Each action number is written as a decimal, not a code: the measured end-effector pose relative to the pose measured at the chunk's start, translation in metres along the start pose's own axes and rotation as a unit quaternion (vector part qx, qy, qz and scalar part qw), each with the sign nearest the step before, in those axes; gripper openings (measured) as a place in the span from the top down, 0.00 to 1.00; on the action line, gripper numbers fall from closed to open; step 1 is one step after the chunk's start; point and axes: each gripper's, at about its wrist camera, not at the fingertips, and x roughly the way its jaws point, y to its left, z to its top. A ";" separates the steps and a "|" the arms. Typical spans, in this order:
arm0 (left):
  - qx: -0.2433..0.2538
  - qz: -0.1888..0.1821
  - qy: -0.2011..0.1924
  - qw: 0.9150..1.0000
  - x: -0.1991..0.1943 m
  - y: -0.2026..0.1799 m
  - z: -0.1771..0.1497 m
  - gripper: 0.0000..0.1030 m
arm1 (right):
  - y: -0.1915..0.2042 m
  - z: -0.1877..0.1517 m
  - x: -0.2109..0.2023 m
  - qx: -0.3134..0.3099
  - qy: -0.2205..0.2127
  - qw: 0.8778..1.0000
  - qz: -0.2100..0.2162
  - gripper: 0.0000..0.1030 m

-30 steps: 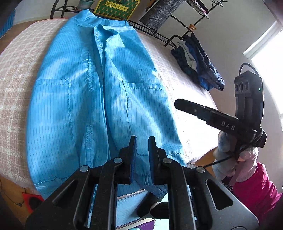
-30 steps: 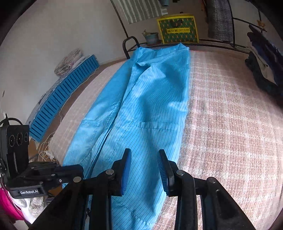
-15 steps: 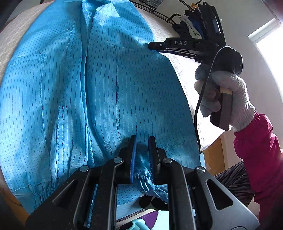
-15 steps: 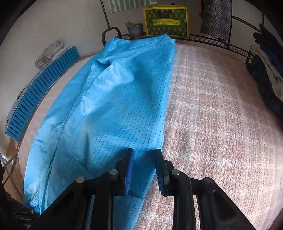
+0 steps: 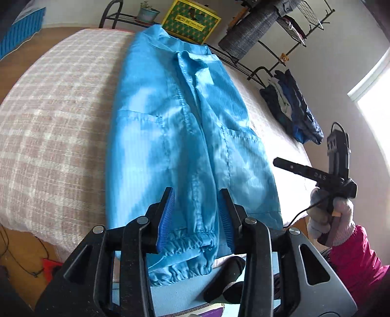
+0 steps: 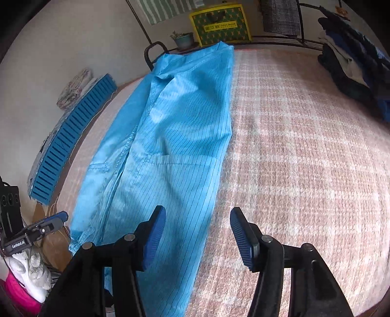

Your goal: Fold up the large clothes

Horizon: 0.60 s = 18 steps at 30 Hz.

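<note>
Materials, as they looked

Blue garment [image 5: 185, 136] was thin, slightly shiny pinstriped cloth; bed cover [image 6: 304, 146] was coarse matt woven plaid; gripper pads [image 6: 152, 234] were ribbed blue rubber-like on matt black plastic; glove [image 5: 329, 219] was knit.

Near hem of pinstriped blue garment [image 6: 170, 170] running behind right tongs [image 6: 197, 234], cut off by bottom edge. Dark clothes pile [image 6: 353, 65] clipped by lens rim. Yellow-green box [image 5: 191, 22] lettering too small for reading. Gathered cuff [image 5: 187, 241] dropping over bed edge, partly hiding behind left tongs [image 5: 196, 217].
</note>
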 end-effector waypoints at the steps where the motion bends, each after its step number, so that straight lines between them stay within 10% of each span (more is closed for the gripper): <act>1: -0.021 0.007 -0.002 1.000 -0.001 0.016 0.001 0.64 | 0.002 -0.010 0.001 0.001 0.013 1.000 0.001 0.44; 4: -0.073 0.023 -0.003 0.997 -0.006 0.051 0.003 0.64 | 0.015 -0.031 0.012 -0.023 0.049 0.998 -0.010 0.50; 8: -0.083 0.030 0.011 0.996 0.004 0.061 0.003 0.64 | 0.032 -0.036 0.020 -0.074 0.058 0.995 -0.039 0.97; 18: -0.056 0.048 0.019 0.997 0.012 0.042 -0.018 0.62 | 0.022 -0.040 0.014 -0.055 0.053 0.997 -0.026 0.93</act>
